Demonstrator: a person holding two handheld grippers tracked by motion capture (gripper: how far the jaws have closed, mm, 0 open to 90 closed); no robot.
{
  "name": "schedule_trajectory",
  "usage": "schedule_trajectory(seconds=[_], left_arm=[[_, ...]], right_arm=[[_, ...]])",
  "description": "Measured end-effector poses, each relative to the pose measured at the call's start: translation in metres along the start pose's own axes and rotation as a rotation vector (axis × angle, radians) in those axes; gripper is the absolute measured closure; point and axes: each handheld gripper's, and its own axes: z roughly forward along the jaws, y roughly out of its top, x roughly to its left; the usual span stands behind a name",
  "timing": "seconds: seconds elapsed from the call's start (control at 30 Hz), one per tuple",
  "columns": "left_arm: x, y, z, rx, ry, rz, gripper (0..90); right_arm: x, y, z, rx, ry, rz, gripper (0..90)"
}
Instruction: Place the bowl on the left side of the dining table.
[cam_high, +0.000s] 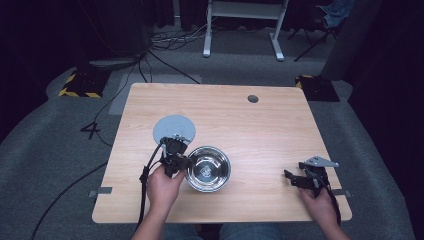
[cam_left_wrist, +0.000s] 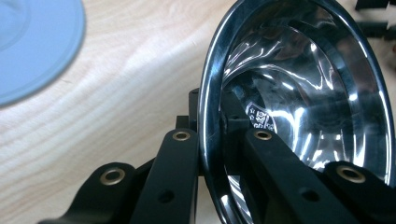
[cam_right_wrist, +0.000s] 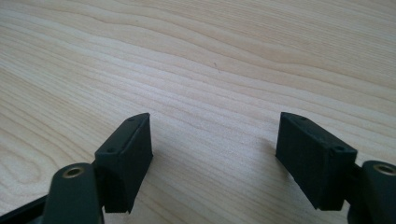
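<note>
— Steel bowl: what lies around it?
— A grey disc just behind-left on the table; nothing blocks it.
— And the jaws?
— The left gripper pinches the bowl's left rim, one jaw outside, one inside. The right gripper sits well apart near the table's right edge, jaws spread wide over bare wood.

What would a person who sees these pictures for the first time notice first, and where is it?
The eye goes first to the shiny steel bowl near the front middle of the wooden table, because the left hand-held gripper is clamped on its rim, one jaw inside and one outside. Just behind it lies a flat pale blue disc. At the right front, the right hand-held gripper is open over bare wood.
</note>
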Motion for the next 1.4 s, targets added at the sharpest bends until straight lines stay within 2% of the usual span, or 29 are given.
schedule_trajectory(seconds=[0.07,0.13,0.2,0.3,0.5,0.57,0.67,0.73,0.93,1.0,1.13,1.4], left_arm=[[0.003,0.003,-0.002,0.005,0.019,0.0,86.4],[0.008,0.007,-0.006,0.02,0.042,0.018,86.5],[0.012,0.011,-0.008,0.015,0.048,0.018,86.5],[0.019,0.016,-0.012,0.007,0.041,0.004,86.6],[0.034,0.026,-0.015,-0.029,0.029,-0.054,86.5],[0.036,0.029,-0.017,-0.029,0.04,-0.059,86.6],[0.04,0.034,-0.018,-0.041,0.084,-0.056,86.6],[0.044,0.038,-0.021,-0.041,0.094,-0.045,86.6],[0.055,0.05,-0.026,-0.089,0.099,-0.089,86.5],[0.058,0.053,-0.027,-0.089,0.119,-0.094,86.6],[0.068,0.061,-0.028,-0.079,0.146,-0.079,86.6],[0.084,0.077,-0.03,-0.111,0.123,-0.128,86.6]], right_arm=[[0.0,0.0,0.0,0.0,0.0,0.0,27.0],[0.0,0.0,0.0,0.0,0.0,0.0,27.0],[0.0,0.0,0.0,0.0,0.0,0.0,27.0],[0.0,0.0,0.0,-0.001,0.0,0.0,26.9],[0.0,0.0,0.0,0.0,-0.002,0.001,26.7],[0.0,0.0,0.0,0.0,-0.002,0.002,26.7],[0.0,0.0,0.0,0.0,-0.003,0.0,26.7],[0.0,0.0,0.0,0.0,-0.002,0.002,26.5],[0.0,0.0,0.0,0.0,-0.003,0.002,26.5],[0.0,0.0,0.0,0.001,-0.003,0.003,26.4],[0.001,0.0,0.0,-0.002,0.001,0.011,26.2],[0.001,0.0,0.0,0.0,-0.002,0.019,26.0]])
